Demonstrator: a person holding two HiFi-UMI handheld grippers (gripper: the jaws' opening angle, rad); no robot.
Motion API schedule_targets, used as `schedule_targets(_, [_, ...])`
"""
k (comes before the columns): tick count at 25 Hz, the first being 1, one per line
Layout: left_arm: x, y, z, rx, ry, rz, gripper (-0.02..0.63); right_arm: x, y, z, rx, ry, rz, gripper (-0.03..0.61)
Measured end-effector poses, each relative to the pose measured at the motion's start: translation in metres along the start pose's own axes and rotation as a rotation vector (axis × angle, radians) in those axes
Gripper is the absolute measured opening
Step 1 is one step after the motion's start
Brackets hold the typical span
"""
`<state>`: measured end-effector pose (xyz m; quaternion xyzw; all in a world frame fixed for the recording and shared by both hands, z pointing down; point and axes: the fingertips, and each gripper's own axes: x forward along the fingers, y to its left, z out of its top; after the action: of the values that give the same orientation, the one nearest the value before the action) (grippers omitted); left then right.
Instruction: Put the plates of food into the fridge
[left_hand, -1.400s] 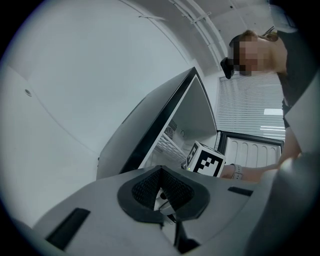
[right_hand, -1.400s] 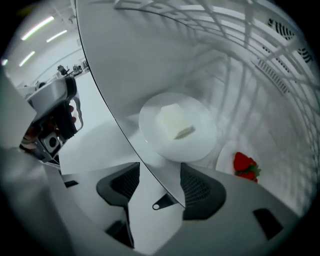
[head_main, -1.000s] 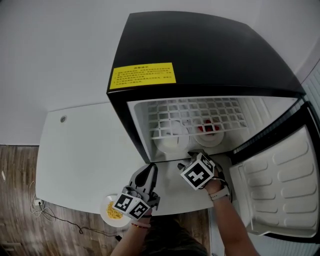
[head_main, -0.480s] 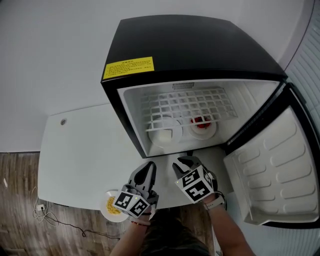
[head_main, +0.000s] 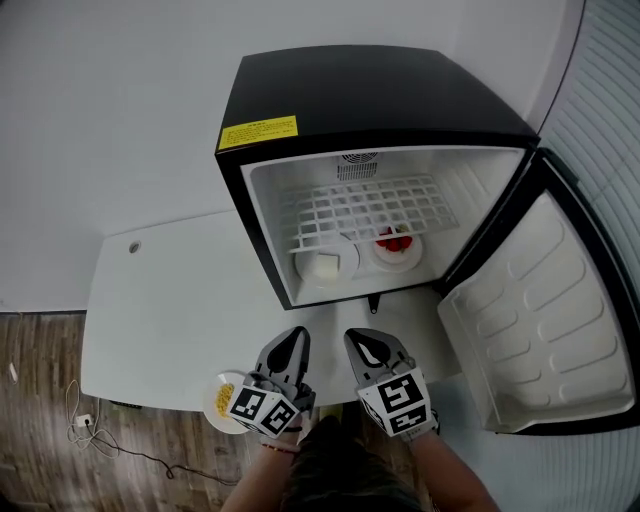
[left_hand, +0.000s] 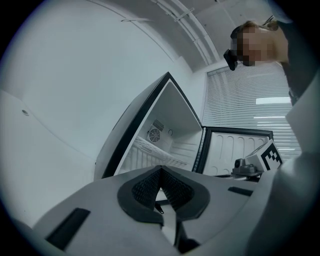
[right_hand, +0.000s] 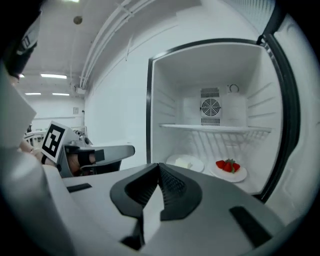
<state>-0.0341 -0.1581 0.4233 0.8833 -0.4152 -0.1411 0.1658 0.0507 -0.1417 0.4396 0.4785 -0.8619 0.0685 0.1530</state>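
The black fridge (head_main: 330, 100) stands open. On its floor sit a plate with a white block (head_main: 326, 265) (right_hand: 185, 162) and a plate of strawberries (head_main: 397, 246) (right_hand: 228, 169). A third plate with yellow food (head_main: 220, 398) lies on the white table's near edge, partly hidden behind my left gripper (head_main: 292, 338) (left_hand: 160, 174), which is shut and empty. My right gripper (head_main: 362, 340) (right_hand: 159, 171) hovers in front of the fridge, outside it. Its jaws have just been closing with nothing between them and are now shut.
The fridge door (head_main: 530, 310) hangs wide open to the right. A wire shelf (head_main: 370, 210) spans the upper part of the fridge above the two plates. The white table (head_main: 170, 300) runs left of the fridge. A cable (head_main: 90, 425) trails on the wooden floor.
My right gripper has drawn back from the fridge mouth towards me and shut its jaws. The strawberry plate stays inside. My left gripper shifted slightly beside the yellow-food plate.
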Motion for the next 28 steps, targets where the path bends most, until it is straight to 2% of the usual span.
schedule_targets(8, [-0.022, -0.032, 0.009, 0.043, -0.003, -0.022, 0.006, -0.046, 0.015, 0.015, 0.041, -0.120, -0.037, 0.008])
schedule_targets(16, [-0.057, -0.052, 0.014, 0.110, -0.050, -0.023, 0.006, -0.068, 0.055, 0.018, 0.009, -0.162, 0.009, 0.008])
schedule_targets(21, [-0.099, -0.040, 0.016, 0.136, -0.077, 0.054, 0.006, -0.063, 0.100, 0.003, 0.018, -0.141, 0.086, 0.008])
schedule_targets(28, [-0.191, 0.010, 0.021, 0.135, -0.098, 0.288, 0.006, -0.037, 0.180, -0.031, 0.054, -0.046, 0.224, 0.008])
